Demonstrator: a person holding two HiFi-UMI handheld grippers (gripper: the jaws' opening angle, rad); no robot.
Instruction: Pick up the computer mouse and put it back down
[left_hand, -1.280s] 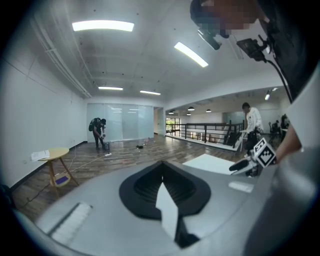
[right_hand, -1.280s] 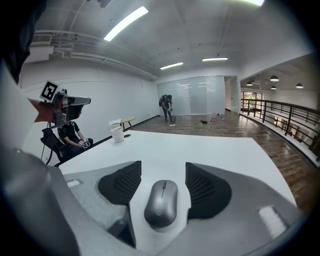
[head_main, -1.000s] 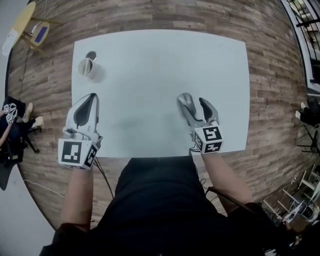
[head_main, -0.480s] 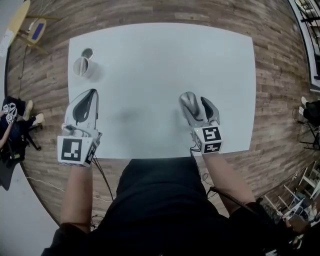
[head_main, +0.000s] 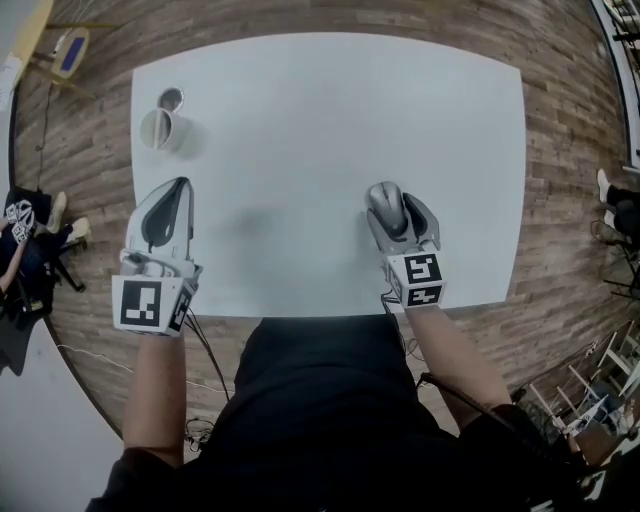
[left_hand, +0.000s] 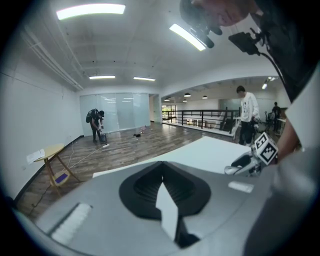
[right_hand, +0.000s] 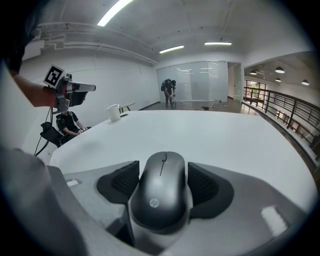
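Big white table (head_main: 330, 120) takes up most of the head view, with wood floor (head_main: 560, 130) all round it. The left gripper (head_main: 168, 205) hangs at the lower left of the frame, near the table's left edge. Its tongs are pinched together with nothing in them. The right gripper (head_main: 397, 212) is at lower centre-right. Its tongs stand wide because they're clamped on the computer mouse (head_main: 385, 203), with a black pad against each flank. I can't tell whether the mouse's underside is touching the tabletop or sitting just above it.

The only writing I can read is the "hp" logo on the mouse's back. It only shows in the right gripper view; from the head view the mouse is just a grey blob. A white mug (head_main: 160, 128) sits at the table's upper left, with a small round thing (head_main: 171, 98) just beside it.

Versus a second ago, the mouse is in the same grip but shows more of its top in the head view. The table also looks bigger, and the mug has slid further toward the upper-left corner.

Only the left gripper view catches a standing person in white (left_hand: 247, 112) by a railing on the right.
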